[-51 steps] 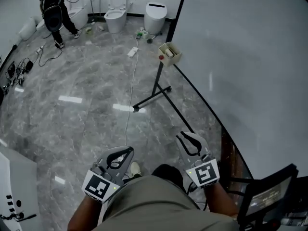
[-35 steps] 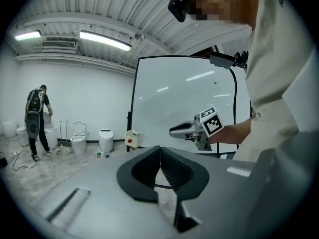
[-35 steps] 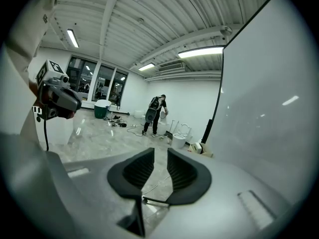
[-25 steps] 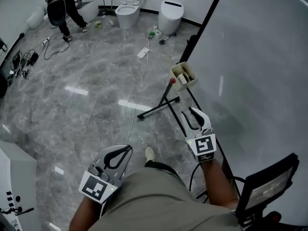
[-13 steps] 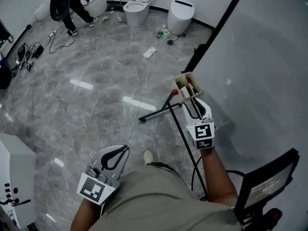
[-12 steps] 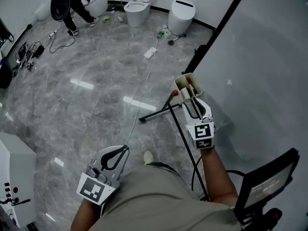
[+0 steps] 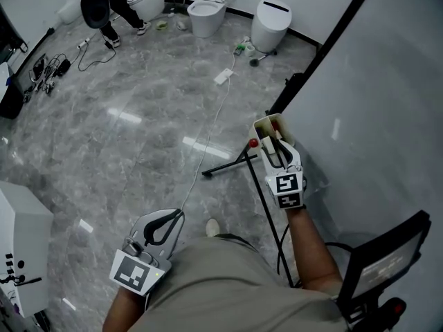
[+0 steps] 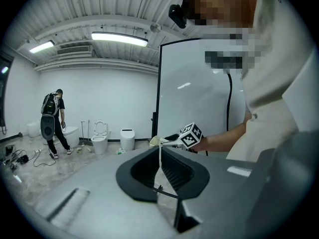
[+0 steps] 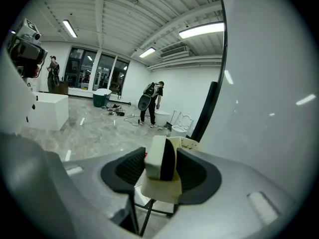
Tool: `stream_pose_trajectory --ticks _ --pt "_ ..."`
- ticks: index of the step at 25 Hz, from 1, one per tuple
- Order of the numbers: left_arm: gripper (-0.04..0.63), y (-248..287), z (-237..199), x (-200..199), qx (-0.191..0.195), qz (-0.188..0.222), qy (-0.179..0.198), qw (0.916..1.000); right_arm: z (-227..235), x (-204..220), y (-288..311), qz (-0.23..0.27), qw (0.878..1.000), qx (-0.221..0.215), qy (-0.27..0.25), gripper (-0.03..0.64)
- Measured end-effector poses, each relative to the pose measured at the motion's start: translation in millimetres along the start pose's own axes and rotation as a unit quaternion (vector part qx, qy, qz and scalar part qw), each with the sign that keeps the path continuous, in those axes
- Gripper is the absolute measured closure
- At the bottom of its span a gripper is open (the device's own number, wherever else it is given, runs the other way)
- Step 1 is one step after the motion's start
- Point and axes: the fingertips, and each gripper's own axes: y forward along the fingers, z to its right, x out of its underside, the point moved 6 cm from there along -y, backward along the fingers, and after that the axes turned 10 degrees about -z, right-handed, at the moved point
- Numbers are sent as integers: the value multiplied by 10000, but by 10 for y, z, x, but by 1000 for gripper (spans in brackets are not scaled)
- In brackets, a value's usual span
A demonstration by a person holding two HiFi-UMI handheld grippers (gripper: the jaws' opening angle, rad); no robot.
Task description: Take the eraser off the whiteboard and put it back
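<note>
Right, far L in head view: white cabinet [image 7: 21, 244] on the grey marble floor [image 7: 118, 164], and a person [image 7: 104, 2] standing by the far wall. L gripper [image 7: 181, 214] is low by the wearer's torso, pointing fwd. In its own view the jaws are drawn almost together, w/ only a thin slit btwn the pads and nothing in them.

A white cable [image 7: 208, 126] runs up the floor toward two toilets [image 7: 206, 7] at the back wall. Next comes the black stand leg [image 7: 225, 166] of the whiteboard [image 7: 387, 102]. A beige tray [image 7: 257, 124] hangs at the board's lower L edge, w/ a red knob [image 7: 254, 143] just beside it.

R gripper [image 7: 275, 140] is stretched out w/ its tips at the tray. In R gripper view the eraser [image 9: 159, 158], white body w/ black felt face, stands upright on edge btwn the jaws. Both pads sit against its sides, so the claw is closed on it to the eraser's width. The eraser's bottom meets the tray's beige wall; can't tell if it's resting there or just clear of it.

The board surface fills the R side, plain white w/ light glints. A black screen [image 7: 384, 268] sits lower R.
</note>
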Motion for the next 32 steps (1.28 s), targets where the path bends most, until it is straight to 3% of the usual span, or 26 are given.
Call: stream_pose_trajectory --ticks 18,32 --pt "575 -60 21 90 -79 -2 -57 10000 -9 -40 21 161 9998 5 123 458" --pt "575 -708 116 380 -2 225 11 9997 -257 -449 -828 827 9951 525 -102 459"
